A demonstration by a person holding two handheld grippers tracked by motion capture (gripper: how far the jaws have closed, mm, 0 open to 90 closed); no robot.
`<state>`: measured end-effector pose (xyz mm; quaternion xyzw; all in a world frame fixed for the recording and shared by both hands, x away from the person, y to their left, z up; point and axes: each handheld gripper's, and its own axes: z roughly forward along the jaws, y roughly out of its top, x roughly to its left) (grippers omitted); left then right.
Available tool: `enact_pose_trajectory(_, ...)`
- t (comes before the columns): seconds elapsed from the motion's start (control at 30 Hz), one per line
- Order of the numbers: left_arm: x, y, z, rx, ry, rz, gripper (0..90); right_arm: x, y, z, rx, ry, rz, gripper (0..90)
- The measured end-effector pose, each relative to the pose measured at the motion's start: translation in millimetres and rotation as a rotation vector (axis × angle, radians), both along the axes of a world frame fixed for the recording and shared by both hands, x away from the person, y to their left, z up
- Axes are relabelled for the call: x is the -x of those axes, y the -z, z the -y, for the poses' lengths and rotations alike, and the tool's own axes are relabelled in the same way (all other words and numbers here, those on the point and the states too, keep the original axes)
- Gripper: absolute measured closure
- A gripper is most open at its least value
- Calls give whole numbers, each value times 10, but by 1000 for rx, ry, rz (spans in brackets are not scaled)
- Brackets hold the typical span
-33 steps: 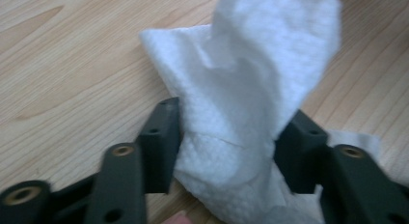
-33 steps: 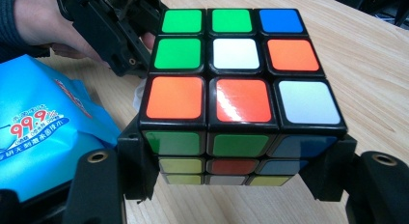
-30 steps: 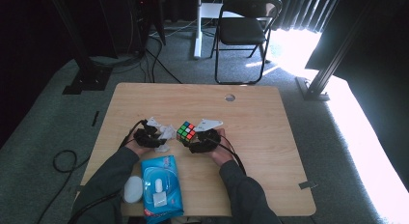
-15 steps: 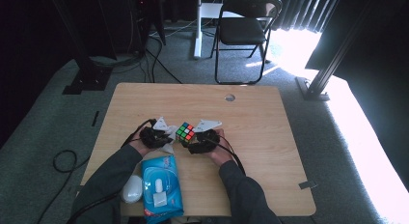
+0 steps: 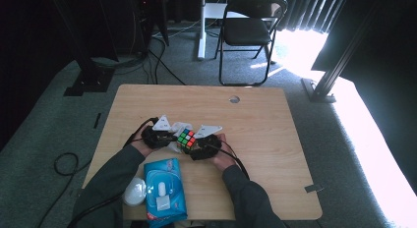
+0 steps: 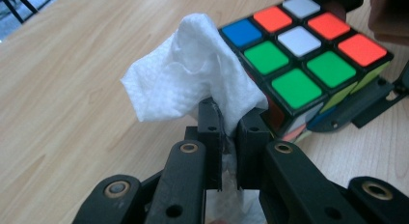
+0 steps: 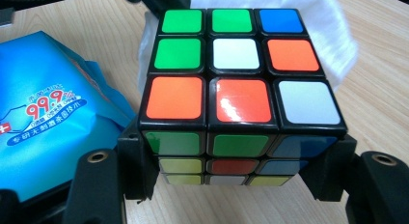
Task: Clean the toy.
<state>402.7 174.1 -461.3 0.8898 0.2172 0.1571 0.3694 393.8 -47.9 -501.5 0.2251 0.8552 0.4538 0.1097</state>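
Wiping of a puzzle cube in hand. The cube (image 7: pixel 238 96) sits low between the jaws of the right gripper (image 7: pixel 236 180), which pinch it by two opposite side faces; its mixed orange, green, white and blue face points up and its underside rests on or just over the wooden surface (image 5: pixel 265 115), which of the two I cannot tell. In the high view the right gripper (image 5: pixel 196 145) holds the cube (image 5: pixel 186 138) near the middle of the front half of the surface. The left gripper (image 6: pixel 230 130) has just been closing and its jaws are now pressed together on a crumpled white wipe (image 6: pixel 193 84), whose free bulk stands up ahead of the jaw tips. Key relation: seen along the left gripper, the cube (image 6: pixel 308 55) lies just beyond and to the right of the wipe, and the cloth laps against the cube's nearest edge by the blue and green tiles. The left hand is thus the one placed to wipe; the right only steadies. Judgement: the next stroke should carry the wipe across the top face toward the right gripper. Both forearms come in low, hands close together. A blue pack of wet wipes (image 5: pixel 164 188) lies nearer the person.
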Motion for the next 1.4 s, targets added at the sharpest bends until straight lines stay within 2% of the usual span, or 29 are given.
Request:
enact_pose_trajectory(0.1,-5,-26,-3,24,-11,13,837,8,2,-8,9,-15,0,340)
enact_pose_trajectory(0.27,-17,14,18,-10,-7,3,837,36,-10,-35,11,-30,10,340)
enact_pose_trajectory(0.43,-15,89,40,-46,4,-18,837,23,-47,3,-5,-19,14,340)
enact_pose_trajectory(0.77,-19,167,67,-59,11,-44,837,-8,-188,100,-56,14,34,340)
enact_pose_trajectory(1.23,14,97,96,12,8,-31,835,-66,-349,95,-88,61,42,340)
enact_pose_trajectory(1.4,56,87,152,35,32,-26,835,-88,-402,74,-99,68,39,340)
